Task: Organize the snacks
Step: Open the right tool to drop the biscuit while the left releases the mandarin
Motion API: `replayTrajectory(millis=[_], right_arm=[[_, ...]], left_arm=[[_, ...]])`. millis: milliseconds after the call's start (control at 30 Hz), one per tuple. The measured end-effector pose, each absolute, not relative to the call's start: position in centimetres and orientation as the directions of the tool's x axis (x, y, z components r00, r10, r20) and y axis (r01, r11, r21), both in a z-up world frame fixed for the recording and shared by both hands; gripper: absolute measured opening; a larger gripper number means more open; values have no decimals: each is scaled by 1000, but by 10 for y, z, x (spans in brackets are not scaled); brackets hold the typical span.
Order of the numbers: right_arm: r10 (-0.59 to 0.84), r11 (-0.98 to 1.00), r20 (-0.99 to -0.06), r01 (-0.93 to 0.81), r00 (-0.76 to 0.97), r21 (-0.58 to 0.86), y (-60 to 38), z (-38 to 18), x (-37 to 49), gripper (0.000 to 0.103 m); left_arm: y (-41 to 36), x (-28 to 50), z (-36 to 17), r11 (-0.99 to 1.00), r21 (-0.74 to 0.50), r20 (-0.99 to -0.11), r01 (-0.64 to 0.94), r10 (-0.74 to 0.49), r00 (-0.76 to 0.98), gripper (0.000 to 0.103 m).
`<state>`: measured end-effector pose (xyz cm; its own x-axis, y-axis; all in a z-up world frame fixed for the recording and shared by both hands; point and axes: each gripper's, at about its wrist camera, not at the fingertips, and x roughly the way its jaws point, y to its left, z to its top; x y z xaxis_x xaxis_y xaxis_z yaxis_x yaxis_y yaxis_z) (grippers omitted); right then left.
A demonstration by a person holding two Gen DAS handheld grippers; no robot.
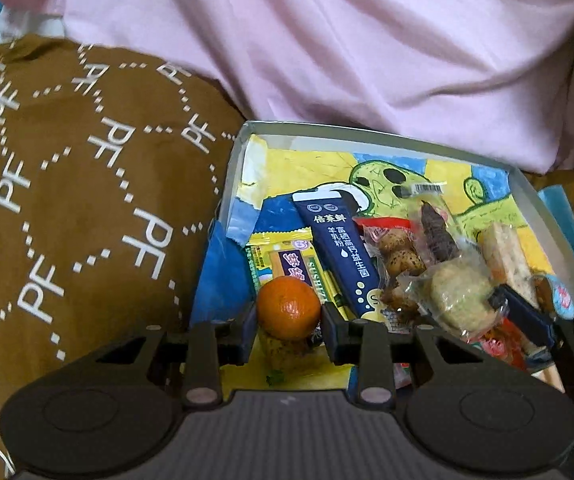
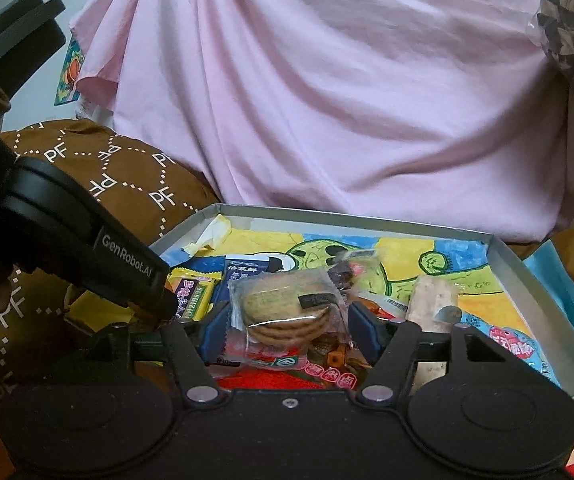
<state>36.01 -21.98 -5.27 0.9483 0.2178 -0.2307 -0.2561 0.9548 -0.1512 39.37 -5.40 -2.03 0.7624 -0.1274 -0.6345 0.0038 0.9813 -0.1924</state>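
Orange peel is seen between the two pads of the left gripper (image 1: 289,330): one mandarin (image 1: 289,307) is clamped there, held at the near left corner of a single shallow grey tray (image 1: 371,133). The tray floor is covered by a yellow, blue and green drawing.

One clear packet of round biscuits (image 2: 285,307) is pinched by the right gripper (image 2: 287,330), its jaws closed against the wrapper's sides, over the near middle of the tray.

Inside the tray the following are counted: one dark blue sachet (image 1: 337,256) with white lettering, one yellow packet (image 1: 287,264) to its left, one clear bag of brown speckled pieces (image 1: 397,254), one pale cracker bar (image 1: 505,258) to the right, and one light blue wrapper (image 2: 513,344) at the near right.

One brown cloth (image 1: 67,184) printed "PF" lies left of the tray; one pink sheet (image 1: 327,48) is bunched beyond its far edge.

The wrappers under the right gripper overlap and cannot be told apart. The object beneath the mandarin is partly covered and is not identified. The light blue wrapper is cut off by the gripper body in the right wrist view.
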Motion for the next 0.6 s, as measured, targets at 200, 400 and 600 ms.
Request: replayTrajectory(millis=[200,400,600], right_arm=[[225,951,-234,-266,946,-157,-217,-53,358,79],[232,951,-232,-270,945,-148,-218,-51,357,89],[230,955,-223,-264,947,-138,-219,-47,353,96]], left_arm=[[-52,392,-18,979,-204,-631,7,-137,764,45],[-52,388,-13,979,-203,-615,2,-130,778,63],[-50,380,-2,974,-228,-586,-19,-121,801,83]])
